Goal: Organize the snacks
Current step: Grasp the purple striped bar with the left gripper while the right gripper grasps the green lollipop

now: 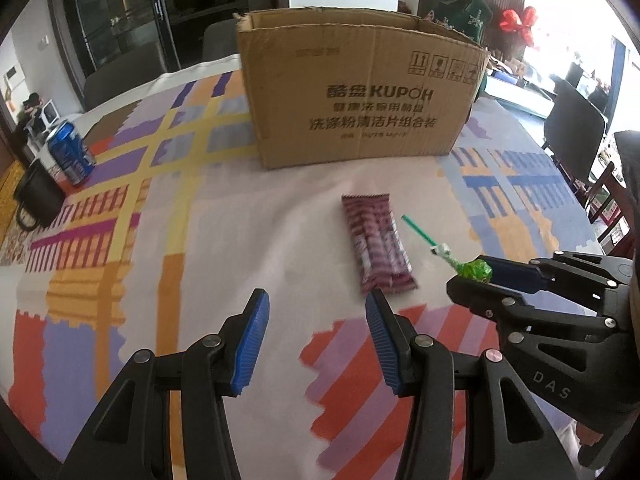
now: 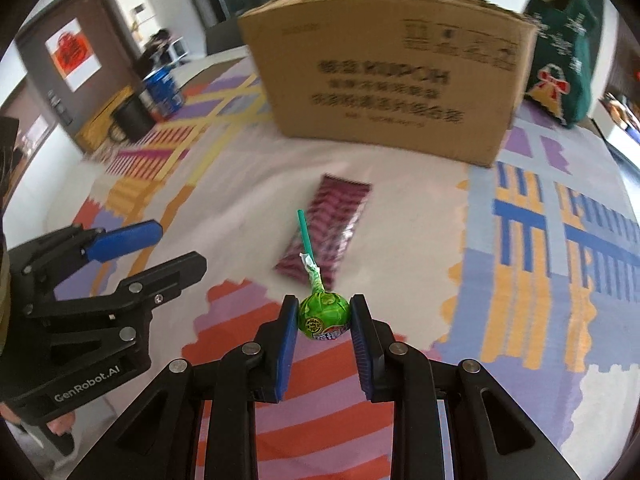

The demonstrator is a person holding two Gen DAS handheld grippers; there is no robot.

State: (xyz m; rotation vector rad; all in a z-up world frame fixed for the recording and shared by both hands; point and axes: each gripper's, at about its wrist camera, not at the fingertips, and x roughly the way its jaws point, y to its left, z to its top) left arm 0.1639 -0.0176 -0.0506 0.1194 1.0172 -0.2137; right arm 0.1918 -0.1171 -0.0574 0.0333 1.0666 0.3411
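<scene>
Right wrist: right gripper point(image 2: 324, 316) clamps lollipop point(image 2: 324, 314), stick pointing forward.

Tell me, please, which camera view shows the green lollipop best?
The right wrist view: the green lollipop sits centred and close, clamped between the right gripper fingers, wrapper print and stick clear. The left wrist view shows it small at the side, its head partly hidden by that gripper.

We cannot see inside the cardboard box point(image 1: 360, 88); its print blurs in the right wrist view, as does the snack packet point(image 2: 328, 228).
</scene>
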